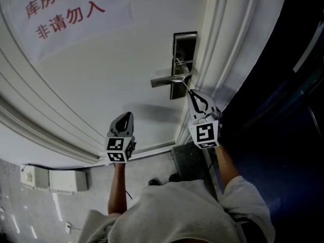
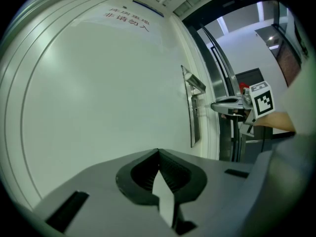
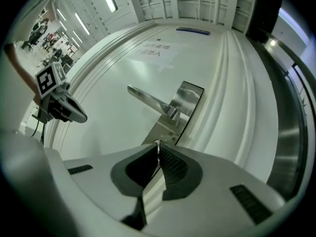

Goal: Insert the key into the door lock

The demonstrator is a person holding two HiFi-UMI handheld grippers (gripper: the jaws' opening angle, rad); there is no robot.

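Note:
A steel lock plate (image 1: 184,59) with a lever handle (image 1: 167,80) sits on the white door (image 1: 101,75). My right gripper (image 1: 192,92) is just below the handle, shut on a thin key (image 1: 186,86) that points up at the plate's lower part. In the right gripper view only the key's small metal end (image 3: 157,143) shows between the shut jaws, close to the plate (image 3: 185,100) and below the handle (image 3: 145,98). My left gripper (image 1: 126,115) hangs apart at lower left, shut and empty (image 2: 158,152), facing the door with the plate (image 2: 192,112) seen edge-on.
A paper sign with red characters (image 1: 66,11) is stuck high on the door. Raised mouldings (image 1: 223,39) run beside the lock, with a dark opening (image 1: 283,110) to the right. White boxes (image 1: 50,178) lie on the floor at lower left.

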